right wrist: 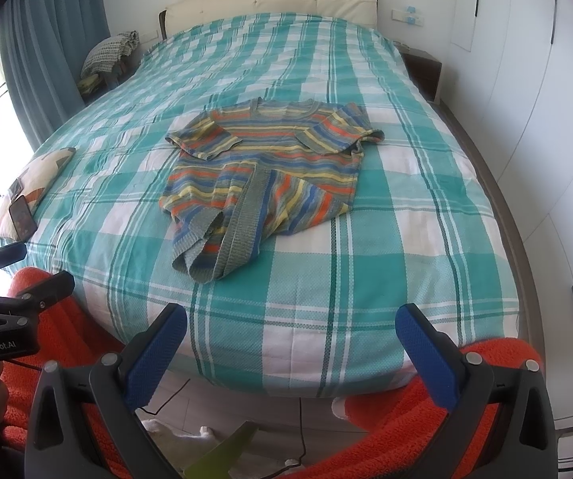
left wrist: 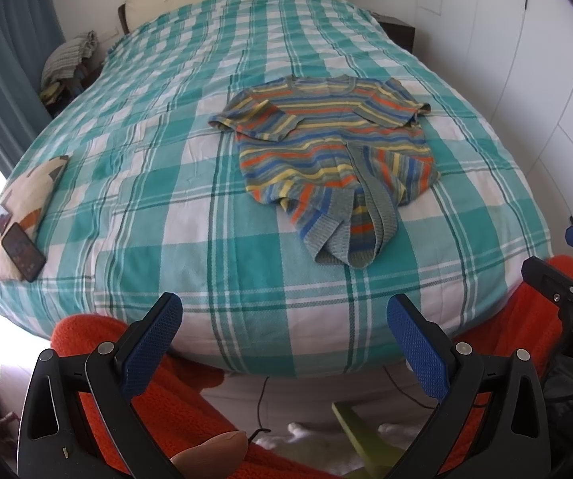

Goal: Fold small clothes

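A small striped knit shirt [left wrist: 326, 147] [right wrist: 262, 171] in orange, yellow, blue and grey lies on the green-and-white checked bed [left wrist: 190, 215] [right wrist: 386, 239]. Both sleeves are folded in over the chest, and the bottom hem is bunched toward the near edge. My left gripper [left wrist: 284, 331] hangs open off the foot of the bed, well short of the shirt, with nothing between its blue pads. My right gripper [right wrist: 292, 339] is also open and empty, back from the bed's near edge. Each gripper shows at the side of the other's view.
A dark phone [left wrist: 22, 251] [right wrist: 22, 215] and a cushion [left wrist: 30, 191] lie at the bed's left edge. Orange fabric [left wrist: 134, 391] [right wrist: 406, 431] covers the person's legs below. White wardrobe doors [right wrist: 546, 159] stand on the right, a blue curtain [right wrist: 46, 40] on the left.
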The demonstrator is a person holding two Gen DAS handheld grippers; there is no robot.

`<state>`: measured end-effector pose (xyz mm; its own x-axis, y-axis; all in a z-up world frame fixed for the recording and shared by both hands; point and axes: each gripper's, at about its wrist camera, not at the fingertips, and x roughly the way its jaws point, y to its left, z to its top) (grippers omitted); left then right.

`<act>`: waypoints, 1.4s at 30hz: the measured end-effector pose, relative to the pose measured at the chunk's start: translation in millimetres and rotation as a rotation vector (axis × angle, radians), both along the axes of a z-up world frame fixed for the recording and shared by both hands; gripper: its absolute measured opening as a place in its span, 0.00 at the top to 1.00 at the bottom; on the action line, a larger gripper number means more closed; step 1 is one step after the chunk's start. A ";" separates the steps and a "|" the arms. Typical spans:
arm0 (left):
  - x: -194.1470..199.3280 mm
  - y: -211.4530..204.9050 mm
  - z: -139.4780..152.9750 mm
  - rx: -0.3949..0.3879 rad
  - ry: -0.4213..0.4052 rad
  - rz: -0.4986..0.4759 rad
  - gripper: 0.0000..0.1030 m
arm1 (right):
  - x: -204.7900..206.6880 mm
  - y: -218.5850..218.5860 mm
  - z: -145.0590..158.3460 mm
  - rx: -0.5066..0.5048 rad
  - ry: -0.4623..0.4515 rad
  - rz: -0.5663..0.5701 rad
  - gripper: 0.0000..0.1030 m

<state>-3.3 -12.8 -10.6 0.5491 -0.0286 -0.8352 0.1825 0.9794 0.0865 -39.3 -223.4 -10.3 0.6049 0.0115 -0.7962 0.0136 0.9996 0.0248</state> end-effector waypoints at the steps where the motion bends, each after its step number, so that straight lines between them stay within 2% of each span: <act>1: 0.0 0.1 -0.1 -0.001 0.000 0.000 0.00 | -1.0 1.5 -0.8 0.001 0.001 0.000 0.00; 10: 3.6 7.5 -5.8 0.020 -0.002 0.002 0.00 | -0.2 1.8 -2.3 0.001 0.008 0.000 0.00; 13: 18.6 36.5 -19.6 0.046 0.001 0.094 0.00 | -0.3 -0.6 -5.0 0.007 -0.001 0.001 0.00; 16: 28.6 65.3 -33.2 -0.053 0.071 0.151 0.01 | 3.8 -12.2 -6.7 -0.017 -0.026 -0.013 0.00; 19: 37.2 67.9 -44.3 -0.181 0.149 0.110 0.01 | 11.6 -28.4 -15.2 -0.034 0.005 -0.043 0.00; 22: 52.3 45.1 -48.8 -0.216 0.161 0.026 0.01 | 20.8 -39.4 -26.9 -0.041 0.043 -0.053 0.00; 24: 72.2 23.5 -53.3 -0.191 0.162 -0.048 0.01 | 31.3 -40.3 -33.5 -0.036 0.047 -0.023 0.00; 26: 96.4 11.2 -61.5 -0.220 0.179 -0.089 0.01 | 53.5 -39.8 -37.1 -0.023 0.028 0.022 0.00; 28: 127.7 4.2 -78.8 -0.279 0.238 -0.084 0.01 | 85.5 -34.7 -42.0 -0.031 0.010 0.076 0.00; 30: 158.1 2.4 -99.0 -0.349 0.299 -0.059 0.01 | 126.1 -29.2 -50.9 0.035 0.021 0.145 0.01; 32: 180.3 2.2 -118.4 -0.388 0.352 -0.015 0.02 | 166.4 -30.4 -61.2 0.108 0.043 0.155 0.01; 34: 194.8 4.7 -135.6 -0.443 0.399 0.029 0.09 | 206.7 -28.0 -71.5 0.106 0.059 0.177 0.01; 36: 201.6 8.0 -147.9 -0.516 0.442 0.058 0.50 | 244.6 -16.7 -86.0 0.040 0.107 0.259 0.06; 37: 202.9 9.2 -152.6 -0.542 0.457 0.068 0.57 | 260.0 -9.3 -93.4 0.011 0.127 0.311 0.15; 39: 199.8 11.0 -153.6 -0.552 0.449 0.067 0.84 | 284.0 3.7 -109.4 -0.019 0.162 0.403 0.25; 40: 196.6 12.3 -152.7 -0.555 0.449 0.059 0.89 | 292.1 8.0 -117.2 -0.014 0.183 0.431 0.29; 41: 193.2 15.2 -151.1 -0.562 0.445 0.056 0.91 | 300.1 11.2 -123.8 0.006 0.196 0.449 0.31; 42: 189.7 20.8 -149.7 -0.572 0.441 0.059 0.92 | 306.3 14.3 -129.1 0.036 0.205 0.464 0.37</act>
